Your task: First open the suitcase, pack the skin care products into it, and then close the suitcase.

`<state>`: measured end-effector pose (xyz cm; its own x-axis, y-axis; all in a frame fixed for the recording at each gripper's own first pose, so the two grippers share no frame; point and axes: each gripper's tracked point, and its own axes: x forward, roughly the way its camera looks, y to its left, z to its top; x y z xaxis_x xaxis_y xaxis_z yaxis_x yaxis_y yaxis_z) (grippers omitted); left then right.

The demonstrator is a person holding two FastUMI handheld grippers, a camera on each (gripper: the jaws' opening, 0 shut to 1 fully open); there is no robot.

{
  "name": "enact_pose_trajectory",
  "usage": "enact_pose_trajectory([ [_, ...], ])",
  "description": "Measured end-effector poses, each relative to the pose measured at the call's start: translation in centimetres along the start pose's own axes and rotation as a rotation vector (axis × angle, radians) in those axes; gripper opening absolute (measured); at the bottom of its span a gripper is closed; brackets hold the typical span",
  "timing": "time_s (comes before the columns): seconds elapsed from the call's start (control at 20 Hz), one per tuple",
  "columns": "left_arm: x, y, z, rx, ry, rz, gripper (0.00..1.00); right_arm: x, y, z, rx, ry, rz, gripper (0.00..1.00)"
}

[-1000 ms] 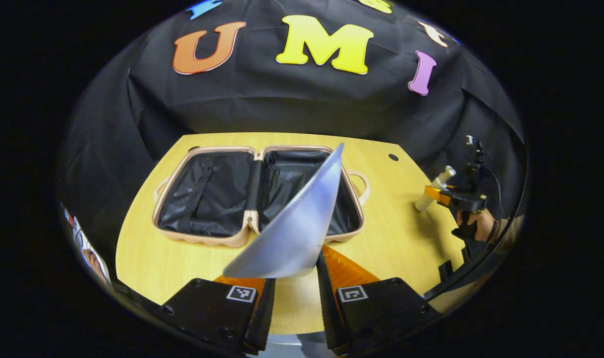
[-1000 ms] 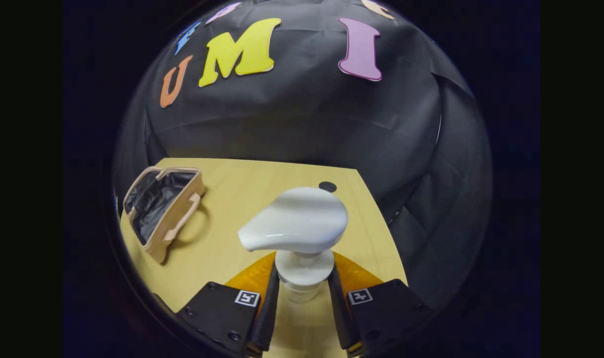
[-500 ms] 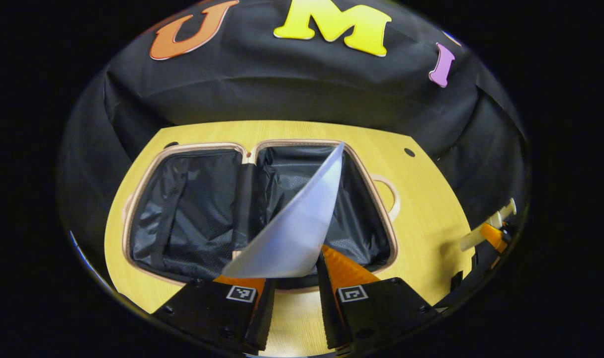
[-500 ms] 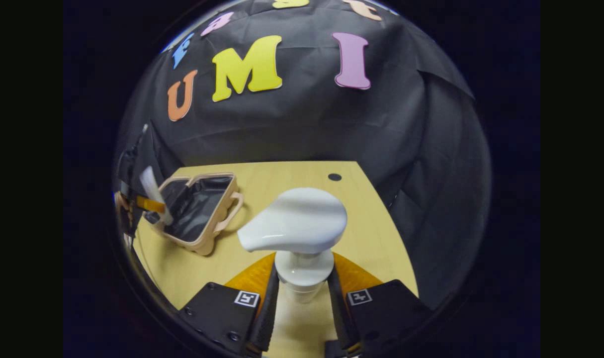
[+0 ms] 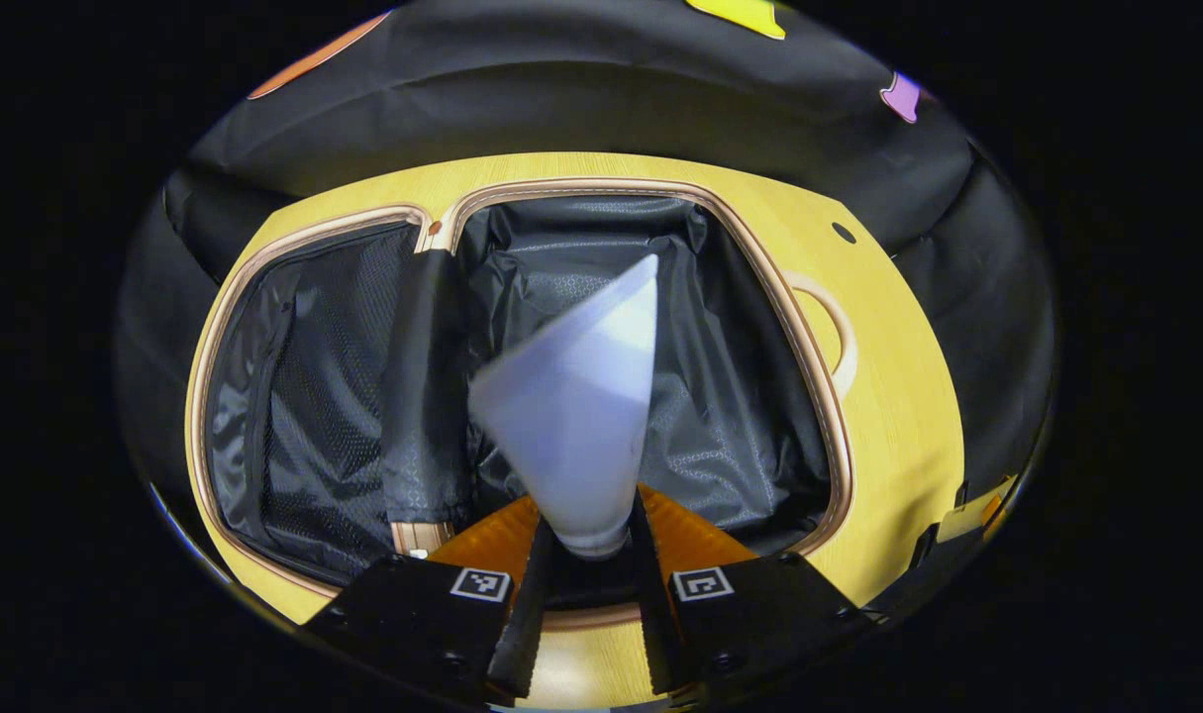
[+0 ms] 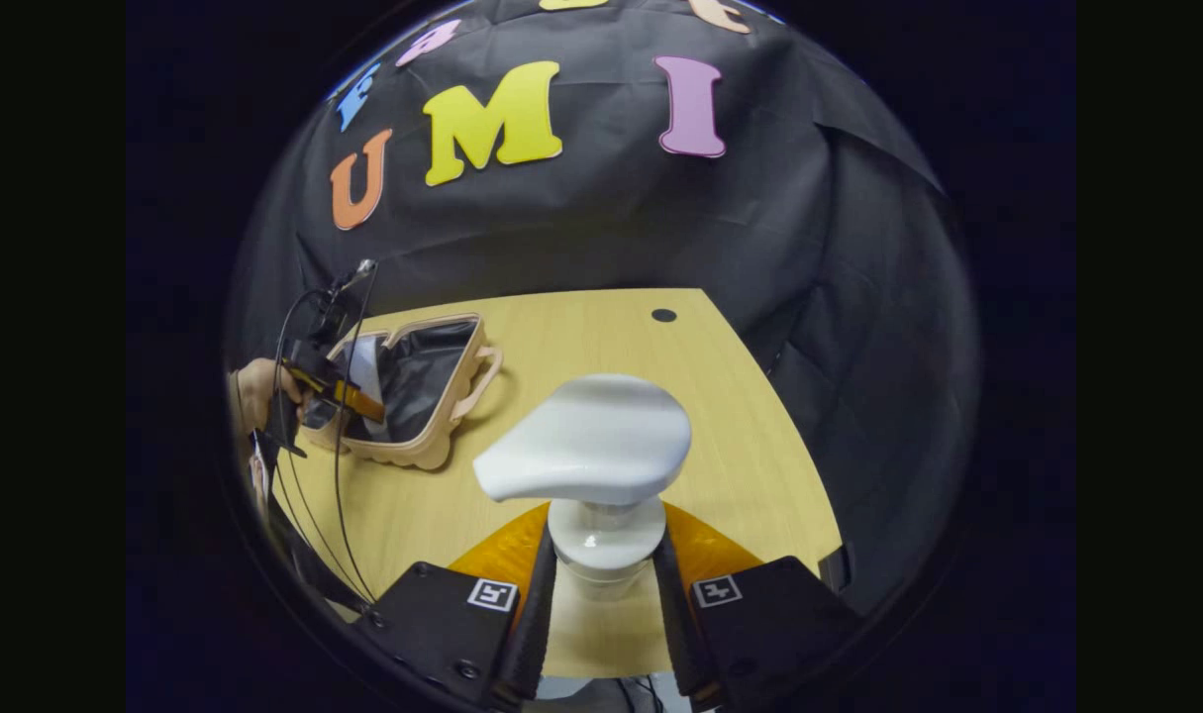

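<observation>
Wood-grain counter (image 6: 601,347) against black cloth wall. Suitcase (image 5: 314,396) lies open flat, hinge running near-to-far. Your left gripper (image 5: 586,555) fingers are clenched on the tube (image 5: 581,416), long axis pointing away, over the right compartment. Your right gripper (image 6: 601,584) grasps the pump bottle (image 6: 586,446) upright by its neck, nozzle pointing left.

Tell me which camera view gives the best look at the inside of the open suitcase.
The left gripper view: the suitcase lies open right below it, both dark-lined halves visible, with the tube held above. The right gripper view shows the suitcase small, far off and at an angle.
</observation>
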<state>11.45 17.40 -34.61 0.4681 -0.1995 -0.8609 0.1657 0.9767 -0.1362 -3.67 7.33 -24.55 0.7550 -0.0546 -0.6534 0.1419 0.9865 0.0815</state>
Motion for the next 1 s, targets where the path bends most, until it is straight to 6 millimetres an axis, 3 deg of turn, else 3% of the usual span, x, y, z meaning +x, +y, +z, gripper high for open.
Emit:
enact_pose_trajectory([
  [0.1, 0.8, 0.3, 0.6, 0.004, 0.003, 0.015, 0.46, 0.1, 0.5, 0.7, -0.007, -0.005, 0.000, 0.47],
  [0.25, 2.5, 1.5, 0.0, -0.024, 0.039, 0.062, 0.46, 0.6, 1.7, 1.9, -0.039, -0.017, 0.010, 0.44],
  [0.35, 2.5, 1.3, 0.1, -0.035, 0.019, 0.058, 0.46, 0.7, 3.2, 3.0, -0.076, -0.020, 0.036, 0.47],
  [0.4, 2.5, 1.5, 0.0, -0.038, 0.019, 0.059, 0.53, 0.8, 4.0, 3.7, -0.093, -0.021, 0.052, 0.44],
  [0.45, 2.4, 1.4, -0.2, -0.052, 0.017, 0.053, 0.46, 1.1, 5.1, 4.6, -0.102, -0.024, 0.075, 0.47],
  [0.5, 2.3, 1.2, -0.5, -0.070, 0.019, 0.043, 0.46, 1.4, 6.2, 5.7, -0.107, -0.029, 0.101, 0.47],
  [0.7, 0.1, 0.9, 0.2, -0.099, -0.075, -0.008, 0.55, 3.5, 11.6, 10.7, -0.122, -0.050, 0.193, 0.47],
  [0.8, -1.7, 0.9, 0.5, -0.094, -0.123, -0.019, 0.80, 4.9, 14.8, 13.0, -0.130, -0.062, 0.230, 0.47],
  [0.9, -3.3, 1.0, 0.6, -0.095, -0.166, -0.028, 0.83, 6.1, 18.1, 14.9, -0.151, -0.078, 0.269, 0.47],
  [0.95, -4.0, 1.1, 0.4, -0.100, -0.186, -0.030, 0.74, 6.8, 19.5, 15.4, -0.167, -0.082, 0.281, 0.47],
  [1.0, -4.8, 1.3, 0.3, -0.104, -0.203, -0.035, 0.77, 7.3, 20.8, 15.5, -0.180, -0.081, 0.292, 0.47],
])
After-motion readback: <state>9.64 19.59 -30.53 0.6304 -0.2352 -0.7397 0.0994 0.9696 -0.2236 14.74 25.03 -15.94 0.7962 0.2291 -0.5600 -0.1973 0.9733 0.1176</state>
